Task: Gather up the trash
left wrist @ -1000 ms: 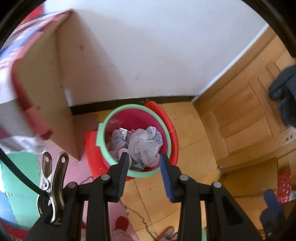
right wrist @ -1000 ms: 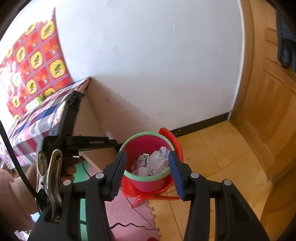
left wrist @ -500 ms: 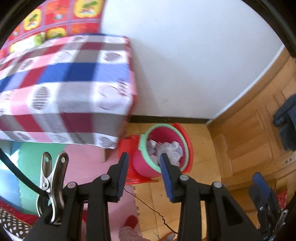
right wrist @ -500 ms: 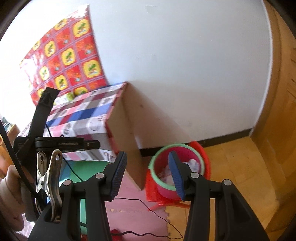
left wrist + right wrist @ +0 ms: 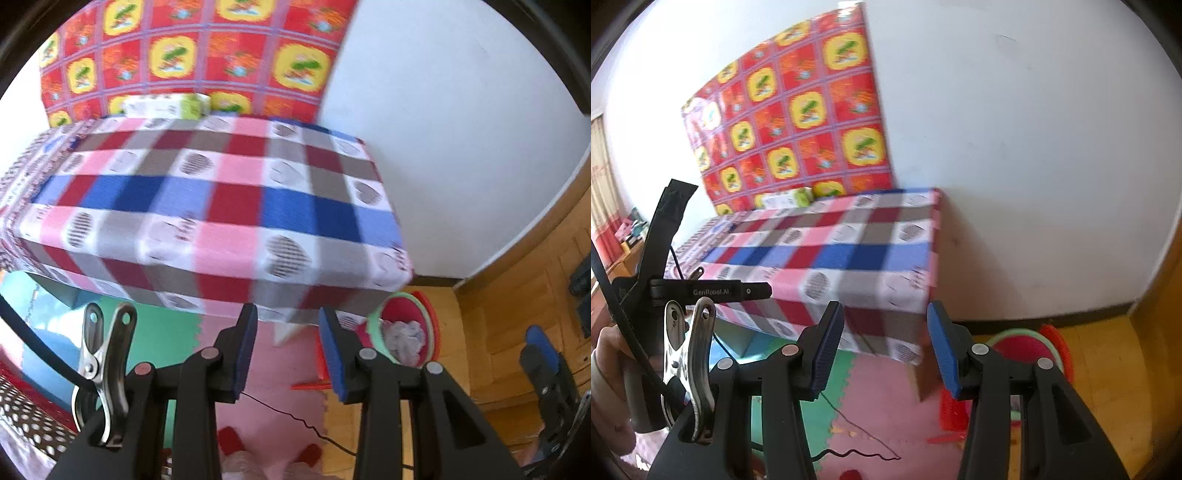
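Observation:
My left gripper (image 5: 287,332) is open with nothing between its blue pads, above the near edge of a table under a checked cloth (image 5: 221,206). My right gripper (image 5: 885,326) is also open and holds nothing, in front of the same table (image 5: 831,258). The trash bin (image 5: 430,325), red with a green rim, stands on the floor at the table's right end, and crumpled white trash (image 5: 404,332) lies in it. In the right wrist view the bin (image 5: 1023,347) is partly hidden behind my right finger. A white and green box (image 5: 166,105) lies at the table's back edge.
Pink and green foam mats (image 5: 886,398) cover the floor with a thin black cable (image 5: 857,428) across them. A red and yellow patterned sheet (image 5: 798,110) hangs on the white wall. A wooden door (image 5: 524,295) is at the right. A hand (image 5: 609,373) holds the left gripper's handle.
Both views have risen and swung left away from the bin. The table top has come into view, and the bin now sits low at the right. Neither gripper's opening changed.

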### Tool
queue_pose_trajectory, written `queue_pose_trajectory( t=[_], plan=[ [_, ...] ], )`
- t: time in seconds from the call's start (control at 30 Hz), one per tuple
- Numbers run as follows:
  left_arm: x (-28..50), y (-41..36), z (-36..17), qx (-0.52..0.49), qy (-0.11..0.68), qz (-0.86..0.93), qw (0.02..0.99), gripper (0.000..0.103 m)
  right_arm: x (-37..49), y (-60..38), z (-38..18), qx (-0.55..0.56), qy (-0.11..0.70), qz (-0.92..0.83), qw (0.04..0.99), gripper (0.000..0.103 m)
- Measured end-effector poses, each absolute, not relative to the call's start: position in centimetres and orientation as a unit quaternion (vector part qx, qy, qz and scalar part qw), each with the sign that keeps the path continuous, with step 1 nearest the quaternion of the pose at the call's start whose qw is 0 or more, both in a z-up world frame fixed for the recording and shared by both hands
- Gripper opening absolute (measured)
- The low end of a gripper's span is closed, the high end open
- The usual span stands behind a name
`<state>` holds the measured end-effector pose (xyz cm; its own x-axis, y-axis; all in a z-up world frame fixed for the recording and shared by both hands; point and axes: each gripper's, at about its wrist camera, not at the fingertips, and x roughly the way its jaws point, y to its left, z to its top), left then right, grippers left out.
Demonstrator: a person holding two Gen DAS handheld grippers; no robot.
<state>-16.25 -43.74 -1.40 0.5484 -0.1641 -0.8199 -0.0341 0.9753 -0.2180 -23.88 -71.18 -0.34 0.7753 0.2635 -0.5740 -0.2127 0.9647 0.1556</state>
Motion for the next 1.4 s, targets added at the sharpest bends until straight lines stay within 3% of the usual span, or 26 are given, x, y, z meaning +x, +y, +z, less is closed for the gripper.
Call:
queue_pose_trajectory(
  t=[0.4, 0.77, 1.4],
  plan=[
    [-16.5, -26.8, 1.9, -0.129, 0.441, 0.056, 0.886, 0.036, -19.6, -57.1, 2.4, 0.037, 0.299, 0.18, 0.937, 0.048],
    [-14.9, -16.4, 5.0, -0.15, 0.414, 0.131, 0.888, 0.036, -13.6, -46.5, 4.8, 0.013, 0.282, 0.254, 0.925, 0.048],
    [-1.4, -3.4, 2.2, -0.152, 0.432, 0.174, 0.872, 0.036, -2.2, -32.3, 4.5, -0.016, 0.274, 0.331, 0.903, 0.048]
  ],
)
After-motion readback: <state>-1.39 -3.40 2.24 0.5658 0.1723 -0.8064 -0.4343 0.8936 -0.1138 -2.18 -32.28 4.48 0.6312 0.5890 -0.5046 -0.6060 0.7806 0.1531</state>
